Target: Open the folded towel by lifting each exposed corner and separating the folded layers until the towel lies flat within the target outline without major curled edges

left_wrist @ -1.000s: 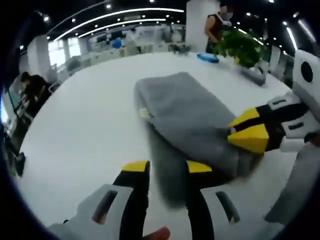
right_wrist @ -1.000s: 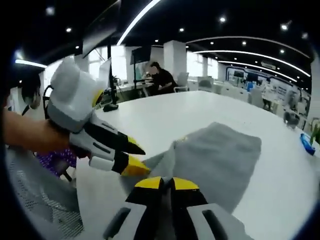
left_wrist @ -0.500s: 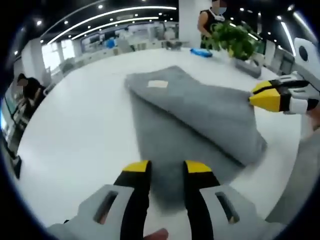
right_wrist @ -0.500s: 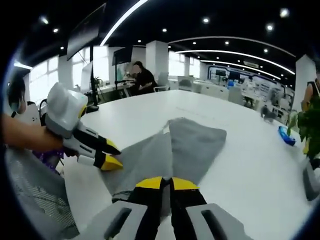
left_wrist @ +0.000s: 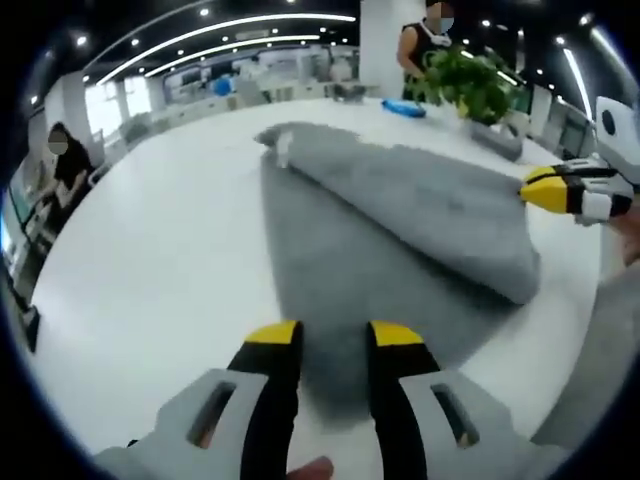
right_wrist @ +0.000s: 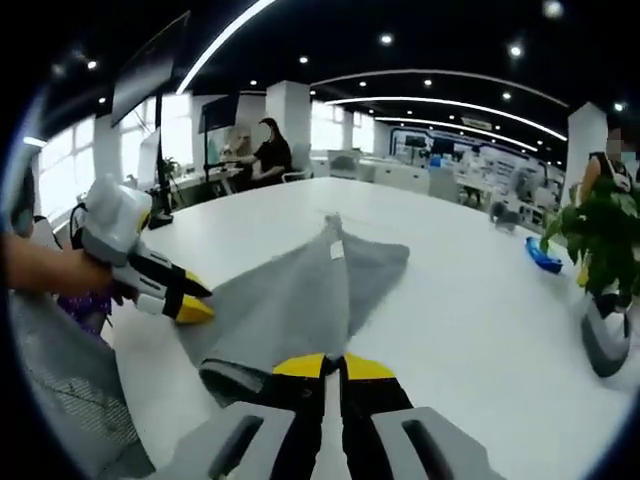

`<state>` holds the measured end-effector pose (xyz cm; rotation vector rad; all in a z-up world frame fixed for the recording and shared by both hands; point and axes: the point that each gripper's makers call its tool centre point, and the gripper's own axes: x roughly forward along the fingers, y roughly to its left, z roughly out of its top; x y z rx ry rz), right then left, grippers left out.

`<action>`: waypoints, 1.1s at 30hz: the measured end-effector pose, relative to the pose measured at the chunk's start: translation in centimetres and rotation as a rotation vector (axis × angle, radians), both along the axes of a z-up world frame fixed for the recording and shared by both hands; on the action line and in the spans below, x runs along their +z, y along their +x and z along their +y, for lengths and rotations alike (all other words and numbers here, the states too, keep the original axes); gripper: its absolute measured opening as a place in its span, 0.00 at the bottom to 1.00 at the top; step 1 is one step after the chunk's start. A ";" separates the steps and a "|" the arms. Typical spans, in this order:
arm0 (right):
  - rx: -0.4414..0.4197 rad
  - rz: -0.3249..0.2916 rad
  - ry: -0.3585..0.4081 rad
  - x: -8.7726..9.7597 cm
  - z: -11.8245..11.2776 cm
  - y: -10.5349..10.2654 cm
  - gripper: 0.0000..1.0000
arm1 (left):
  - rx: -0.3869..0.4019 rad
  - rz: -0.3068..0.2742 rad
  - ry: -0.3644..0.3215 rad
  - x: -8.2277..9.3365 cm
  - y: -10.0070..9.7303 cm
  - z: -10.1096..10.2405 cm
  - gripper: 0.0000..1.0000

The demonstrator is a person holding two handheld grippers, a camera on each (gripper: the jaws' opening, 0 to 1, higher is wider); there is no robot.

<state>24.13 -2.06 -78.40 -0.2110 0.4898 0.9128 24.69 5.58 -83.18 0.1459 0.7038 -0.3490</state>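
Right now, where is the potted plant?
In the left gripper view the plant stands at the table's far edge, beyond the towel, beside a blue object; in the right gripper view it is far right.

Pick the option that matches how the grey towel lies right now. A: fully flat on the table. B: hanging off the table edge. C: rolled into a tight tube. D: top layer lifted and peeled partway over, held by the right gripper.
D: in the right gripper view the right gripper is shut on the towel, whose upper layer rises off the layer on the table.
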 end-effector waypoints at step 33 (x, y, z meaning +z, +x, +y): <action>-0.279 -0.030 -0.058 0.8 -13.1 1.0 0.01 | 0.014 0.003 -0.031 0.0 -0.4 -0.1 0.26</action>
